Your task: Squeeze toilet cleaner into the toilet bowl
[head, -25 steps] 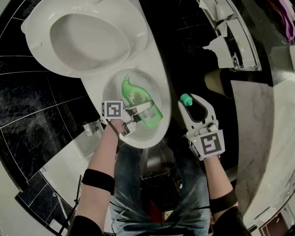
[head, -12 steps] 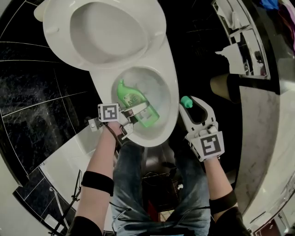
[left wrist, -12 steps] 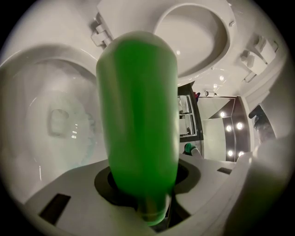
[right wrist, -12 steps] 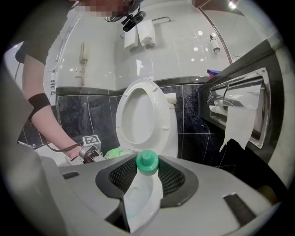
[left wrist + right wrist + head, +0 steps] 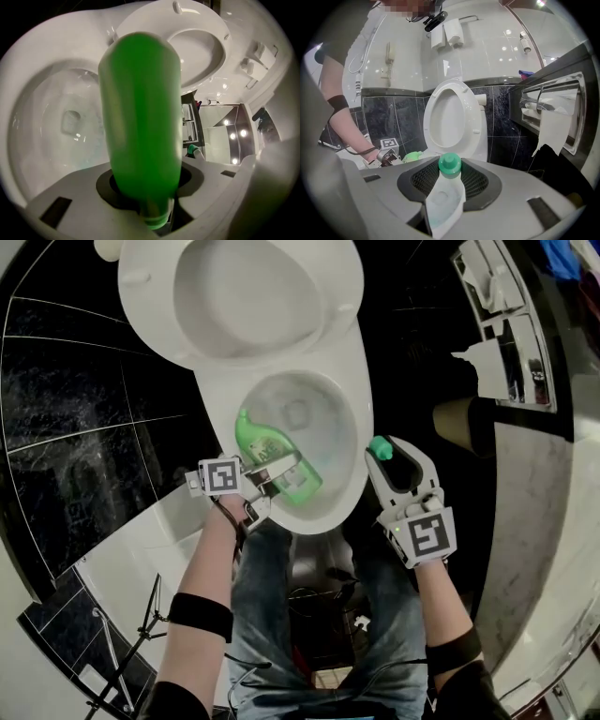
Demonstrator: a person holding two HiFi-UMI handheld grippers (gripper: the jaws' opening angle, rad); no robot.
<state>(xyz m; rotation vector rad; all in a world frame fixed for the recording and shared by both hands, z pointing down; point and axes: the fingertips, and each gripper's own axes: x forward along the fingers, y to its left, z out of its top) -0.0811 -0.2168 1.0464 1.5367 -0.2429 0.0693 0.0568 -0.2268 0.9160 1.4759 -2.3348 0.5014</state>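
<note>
A green toilet cleaner bottle (image 5: 270, 454) hangs over the white toilet bowl (image 5: 354, 460), its neck pointing toward the back of the bowl. My left gripper (image 5: 284, 474) is shut on the bottle's body; in the left gripper view the bottle (image 5: 140, 112) fills the middle, with the bowl's water (image 5: 70, 124) behind it. My right gripper (image 5: 396, 458) is held to the right of the bowl, shut on a green cap (image 5: 380, 447). In the right gripper view the cap (image 5: 449, 164) sits on a white piece between the jaws. The toilet seat (image 5: 449, 112) is raised.
A toilet paper holder (image 5: 497, 343) with hanging paper (image 5: 551, 129) is on the right wall, and a pale marble counter (image 5: 539, 521) lies below it. Dark tiles (image 5: 84, 427) surround the toilet. The person's jeans-clad legs (image 5: 319, 615) stand before the bowl. A metal stand (image 5: 122, 652) is lower left.
The head view has swung so the toilet sits further right and higher. Both grippers keep their hold; the bottle stays over the bowl and the cap beside it.
</note>
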